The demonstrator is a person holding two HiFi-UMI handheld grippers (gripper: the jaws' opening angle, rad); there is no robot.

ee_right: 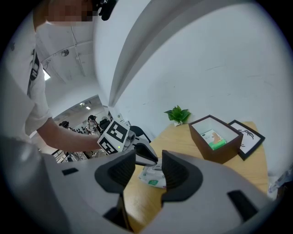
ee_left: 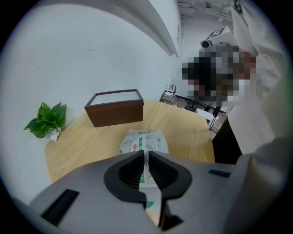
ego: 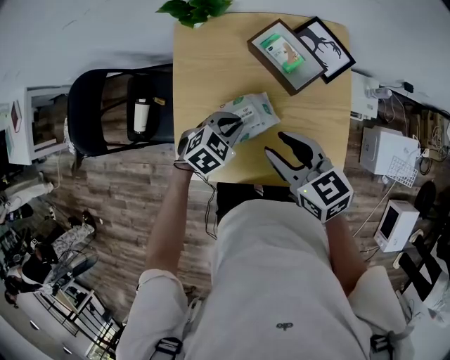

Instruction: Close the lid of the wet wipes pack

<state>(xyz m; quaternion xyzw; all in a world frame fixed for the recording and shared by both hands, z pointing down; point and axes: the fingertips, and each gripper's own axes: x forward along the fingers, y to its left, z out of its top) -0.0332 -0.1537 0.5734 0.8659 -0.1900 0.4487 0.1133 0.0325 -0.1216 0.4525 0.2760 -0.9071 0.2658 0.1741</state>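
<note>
The white and green wet wipes pack (ego: 254,112) lies flat near the middle of the wooden table (ego: 211,63). My left gripper (ego: 230,128) points steeply down over the pack's near left end, jaws shut to a thin slit with nothing seen between them. In the left gripper view the pack (ee_left: 144,142) shows just beyond my left gripper (ee_left: 146,168); the fingers hide its lid. My right gripper (ego: 275,143) hovers open to the right of the pack, holding nothing. In the right gripper view the pack (ee_right: 153,177) and the left fingers (ee_right: 145,153) show past my right gripper (ee_right: 144,171).
A brown box (ego: 285,48) holding a green packet stands at the back right, with a framed picture (ego: 329,43) beside it. A small plant (ego: 193,10) sits at the table's far edge. A black chair (ego: 105,105) stands left of the table.
</note>
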